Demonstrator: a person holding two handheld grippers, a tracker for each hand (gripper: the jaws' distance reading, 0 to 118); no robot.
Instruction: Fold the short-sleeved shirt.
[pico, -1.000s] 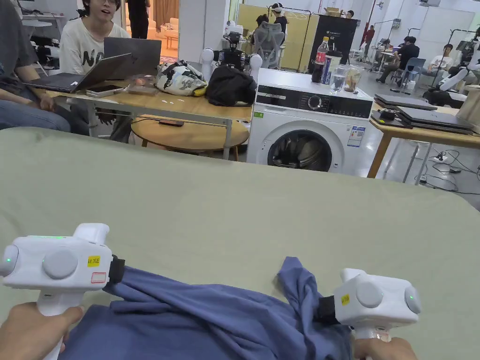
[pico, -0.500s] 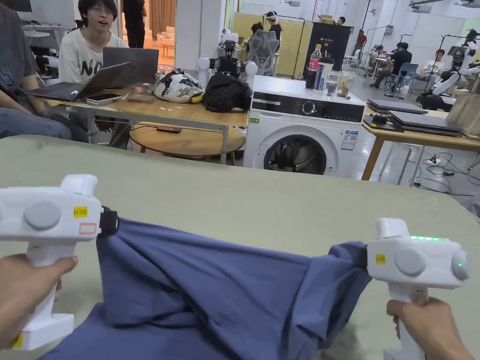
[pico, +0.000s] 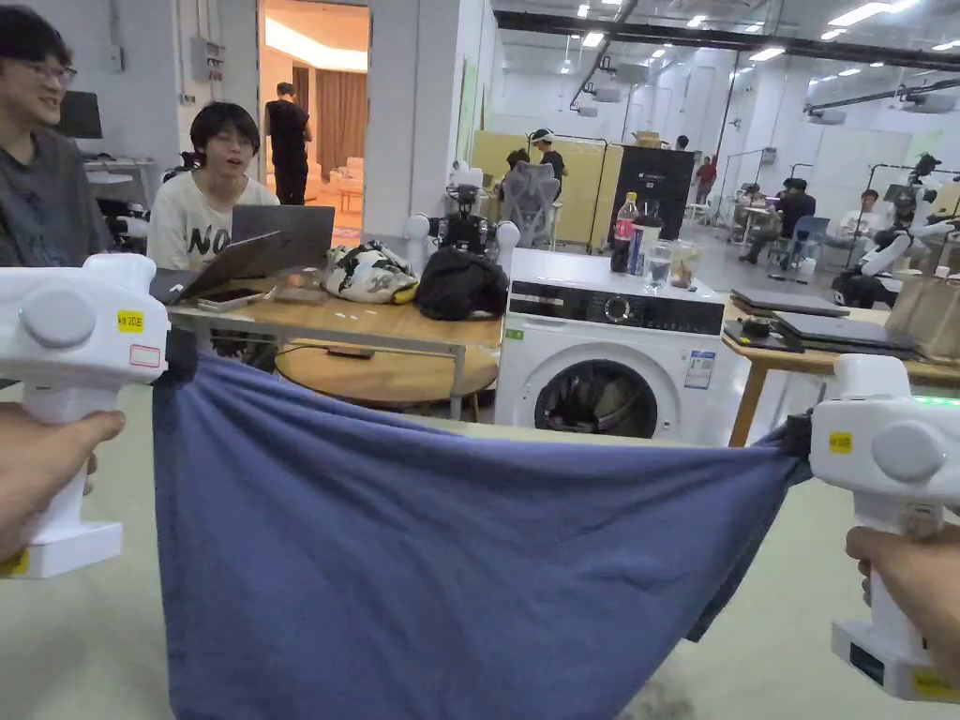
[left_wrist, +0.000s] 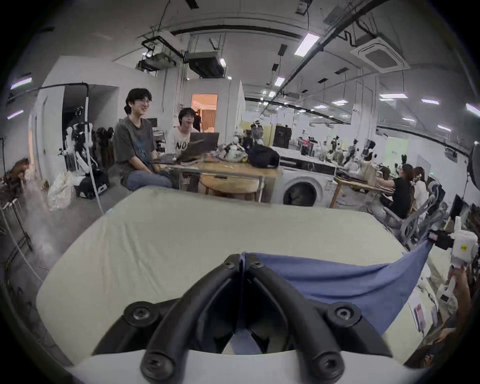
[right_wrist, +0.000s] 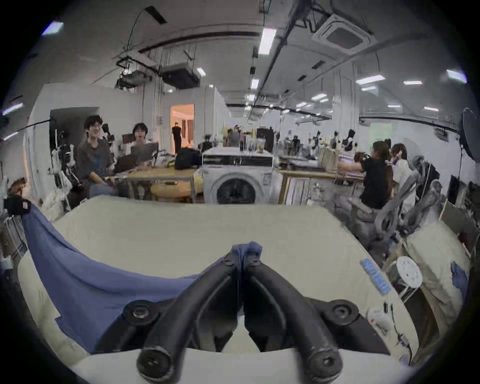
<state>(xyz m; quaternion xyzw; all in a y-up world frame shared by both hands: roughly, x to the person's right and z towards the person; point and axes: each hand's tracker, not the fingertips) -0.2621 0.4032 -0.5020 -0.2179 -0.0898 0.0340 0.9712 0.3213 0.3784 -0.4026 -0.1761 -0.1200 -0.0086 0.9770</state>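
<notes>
A blue short-sleeved shirt (pico: 450, 562) hangs spread like a curtain between my two grippers, above the pale green table (pico: 84, 647). My left gripper (pico: 178, 356) is shut on its upper left corner; in the left gripper view the jaws (left_wrist: 242, 259) pinch the blue cloth (left_wrist: 337, 280). My right gripper (pico: 797, 436) is shut on the upper right corner; in the right gripper view the cloth (right_wrist: 85, 283) bunches out past the closed jaw tips (right_wrist: 244, 256). The shirt's top edge sags in the middle. Its lower part runs out of the head view.
The table (left_wrist: 181, 246) stretches ahead. Beyond it stand a white washing machine (pico: 609, 366), a wooden desk (pico: 375, 323) with laptops and bags, and two seated people (pico: 211, 202). More desks and people sit at the right (right_wrist: 376, 176).
Both grippers have risen and moved apart, lifting the shirt off the table from a bunched heap to a stretched, hanging sheet. The head camera has tilted up.
</notes>
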